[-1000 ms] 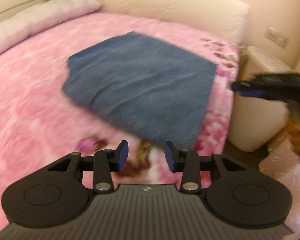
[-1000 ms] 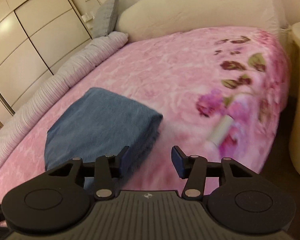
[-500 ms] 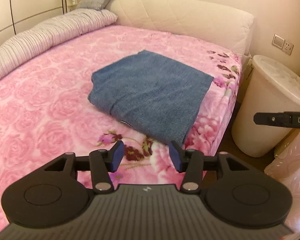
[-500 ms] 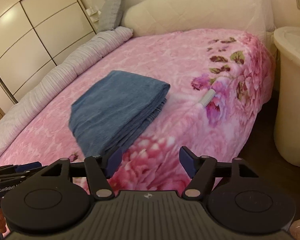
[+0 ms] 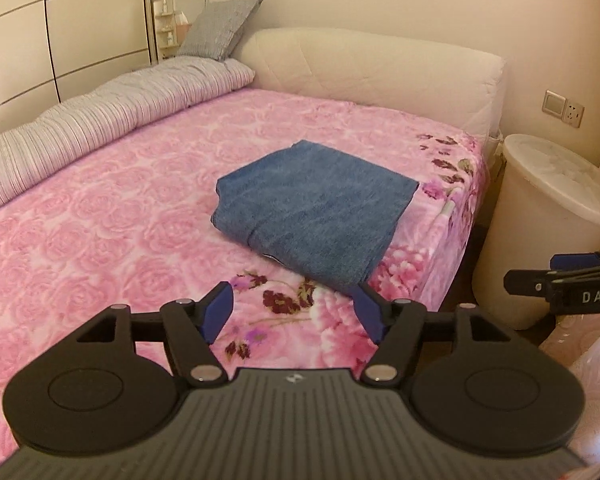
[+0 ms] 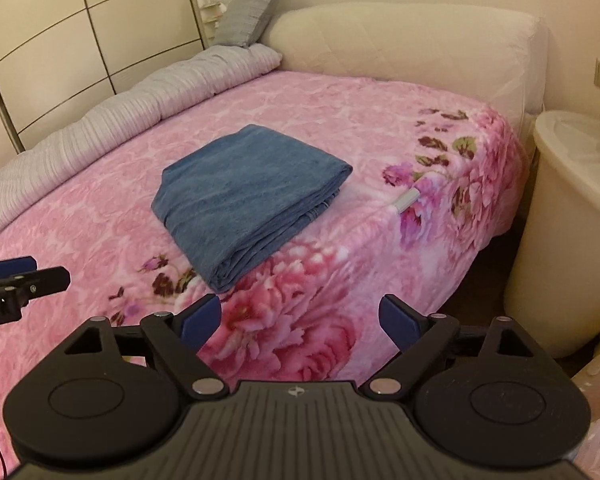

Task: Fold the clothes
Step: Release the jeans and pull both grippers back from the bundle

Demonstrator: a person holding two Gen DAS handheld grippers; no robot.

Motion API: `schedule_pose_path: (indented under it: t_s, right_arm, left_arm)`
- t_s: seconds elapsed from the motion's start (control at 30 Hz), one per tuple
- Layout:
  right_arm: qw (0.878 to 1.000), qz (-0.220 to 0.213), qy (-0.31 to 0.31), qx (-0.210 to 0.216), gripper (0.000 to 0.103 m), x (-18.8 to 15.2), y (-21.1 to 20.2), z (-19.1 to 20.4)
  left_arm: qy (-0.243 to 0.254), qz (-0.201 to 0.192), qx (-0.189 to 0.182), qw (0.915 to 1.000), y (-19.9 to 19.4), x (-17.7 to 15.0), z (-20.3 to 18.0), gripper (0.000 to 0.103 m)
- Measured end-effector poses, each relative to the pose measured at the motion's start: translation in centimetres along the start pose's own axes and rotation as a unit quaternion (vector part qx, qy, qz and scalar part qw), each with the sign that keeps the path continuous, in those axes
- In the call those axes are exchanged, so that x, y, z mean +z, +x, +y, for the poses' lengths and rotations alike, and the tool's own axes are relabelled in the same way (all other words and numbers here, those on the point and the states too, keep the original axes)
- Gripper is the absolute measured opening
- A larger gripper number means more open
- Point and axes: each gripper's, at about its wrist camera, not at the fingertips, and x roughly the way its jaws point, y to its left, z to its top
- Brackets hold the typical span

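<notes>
One pink floral bed (image 5: pixel 100 216) (cream headboard (image 5: pixel 372 68))

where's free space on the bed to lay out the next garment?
Widest bare stretch: pink bedspread between the folded blue garment and the striped rolled duvet. Another band between the garment and the cream headboard. Tight on the side toward the white bin: the garment lies close to that bed edge.
</notes>
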Motion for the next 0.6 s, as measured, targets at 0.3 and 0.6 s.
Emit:
schedule_pose_path:
  t_s: [0.3, 0.6]
  right_arm:
    - [0.999, -0.005, -0.028, -0.039, 0.089, -0.3, -2.9, 1.8]
    - [0.996, -0.017, -0.061, -0.056, 0.089, -1.6, -4.5, 3.8]
  left_arm:
    - [-0.008, -0.040, -0.012, 0.9991, -4.2, -1.2, -0.4, 0.070]
    - [-0.024, -0.065, -0.015, 0.9975, -6.2, -2.6, 0.6, 0.070]
